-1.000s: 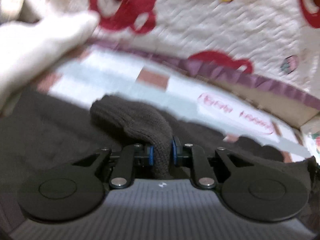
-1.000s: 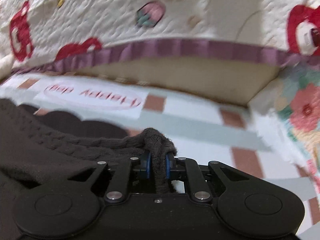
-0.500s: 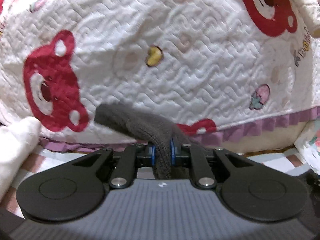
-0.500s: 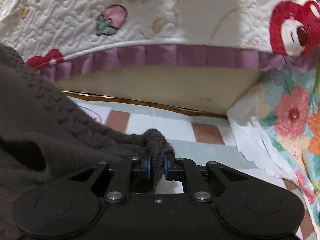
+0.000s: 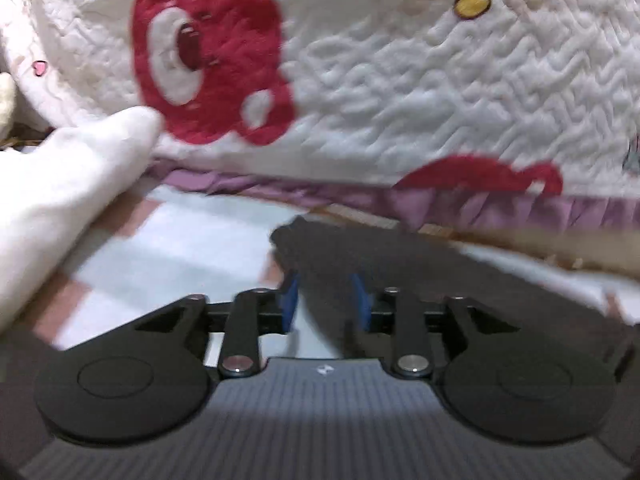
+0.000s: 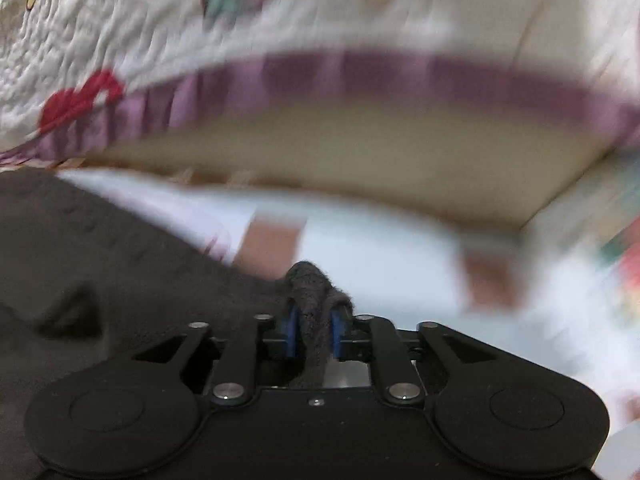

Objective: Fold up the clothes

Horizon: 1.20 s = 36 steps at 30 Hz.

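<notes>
Left hand-held gripper [image 5: 325,300]: blue pads stand apart, dark grey knit sweater [image 5: 420,280] runs between them. Frame is blurred, so can't tell if it's pinched or just lying there.

Right hand-held gripper [image 6: 313,332]: clamped on a bunched fold of the sweater [image 6: 100,272].

Location: the sweater lies on the checked pink-and-white mat [image 5: 180,248], near the white quilted bear-print bedspread [image 5: 400,80]; in the right view its bulk spreads left of the gripper.

Risks, my read: if the left side has no pinch, that edge drops and the fold skews. Thick knit bunched at the right could slip under pull.

Orientation: long axis seems to run left–right between the grippers; which end is the collar, can't tell.
</notes>
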Each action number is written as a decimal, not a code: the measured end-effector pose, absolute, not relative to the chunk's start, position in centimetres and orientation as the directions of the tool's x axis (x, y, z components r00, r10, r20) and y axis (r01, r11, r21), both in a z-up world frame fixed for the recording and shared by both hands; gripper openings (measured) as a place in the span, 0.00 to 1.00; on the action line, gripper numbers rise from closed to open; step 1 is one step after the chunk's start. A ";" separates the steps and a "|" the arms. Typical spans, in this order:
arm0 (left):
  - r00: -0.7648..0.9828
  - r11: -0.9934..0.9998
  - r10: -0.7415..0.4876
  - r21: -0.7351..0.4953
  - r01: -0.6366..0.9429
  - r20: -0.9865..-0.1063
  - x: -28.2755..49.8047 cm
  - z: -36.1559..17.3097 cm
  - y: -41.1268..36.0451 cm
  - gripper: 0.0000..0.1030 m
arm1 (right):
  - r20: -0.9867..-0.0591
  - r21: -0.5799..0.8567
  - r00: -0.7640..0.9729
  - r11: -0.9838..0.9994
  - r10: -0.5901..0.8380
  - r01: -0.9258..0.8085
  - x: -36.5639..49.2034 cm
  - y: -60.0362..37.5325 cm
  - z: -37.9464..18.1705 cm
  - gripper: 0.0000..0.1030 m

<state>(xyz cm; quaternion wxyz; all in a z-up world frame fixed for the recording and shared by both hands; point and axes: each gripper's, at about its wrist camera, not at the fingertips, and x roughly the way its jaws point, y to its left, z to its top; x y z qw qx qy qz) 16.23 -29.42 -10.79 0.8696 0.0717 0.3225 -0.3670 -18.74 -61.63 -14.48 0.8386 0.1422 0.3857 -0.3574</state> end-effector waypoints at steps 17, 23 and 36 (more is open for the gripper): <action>0.538 0.824 -0.358 0.013 0.567 -0.763 19.7 -13.9 -16.0 0.75 | -0.737 0.417 0.519 0.312 -0.434 0.854 -43.4 -55.5 -15.6 0.62; 0.505 0.809 -0.389 -0.024 0.588 -0.771 19.7 -14.0 -15.9 0.80 | -0.724 0.444 0.579 0.389 -0.375 0.807 -41.6 -54.5 -16.1 0.70; 0.477 0.783 -0.432 -0.055 0.620 -0.766 19.0 -14.4 -17.2 0.97 | -0.690 0.292 0.549 0.512 -0.472 0.808 -33.8 -54.0 -16.1 0.83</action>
